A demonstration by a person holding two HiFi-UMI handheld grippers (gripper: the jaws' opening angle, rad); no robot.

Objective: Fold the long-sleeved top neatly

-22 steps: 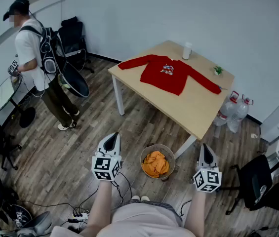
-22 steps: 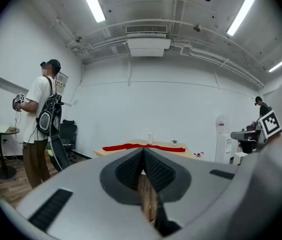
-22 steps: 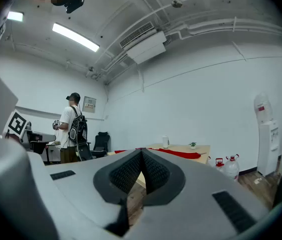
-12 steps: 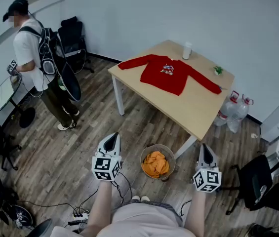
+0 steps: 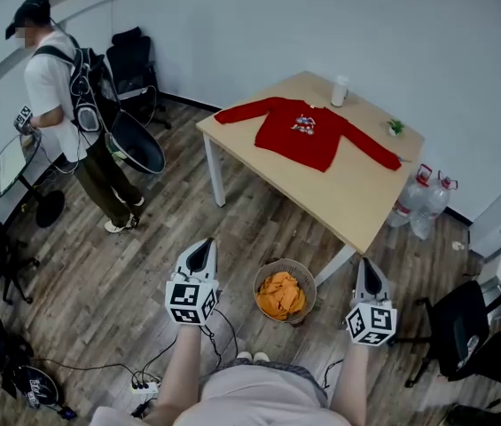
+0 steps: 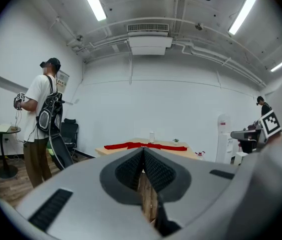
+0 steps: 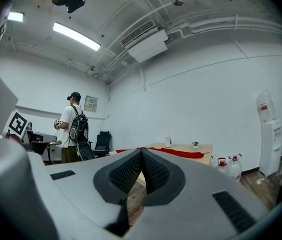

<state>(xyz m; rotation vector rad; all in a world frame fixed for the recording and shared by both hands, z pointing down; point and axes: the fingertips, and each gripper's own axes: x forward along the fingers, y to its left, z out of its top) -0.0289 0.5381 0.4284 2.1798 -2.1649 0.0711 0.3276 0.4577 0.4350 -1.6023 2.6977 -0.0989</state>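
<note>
A red long-sleeved top lies spread flat, both sleeves out, on a light wooden table across the room. It shows as a thin red strip in the left gripper view and the right gripper view. My left gripper and right gripper are held level close to my body, well short of the table. Both are shut with nothing between their jaws.
A wicker basket holding orange cloth stands on the floor between my grippers, by a table leg. A white cup and a small plant sit on the table's far side. A person with a backpack stands at left. Water bottles and chairs are nearby.
The person at left has swung the dark disc-shaped bag at their side. My grippers have stayed where they were.
</note>
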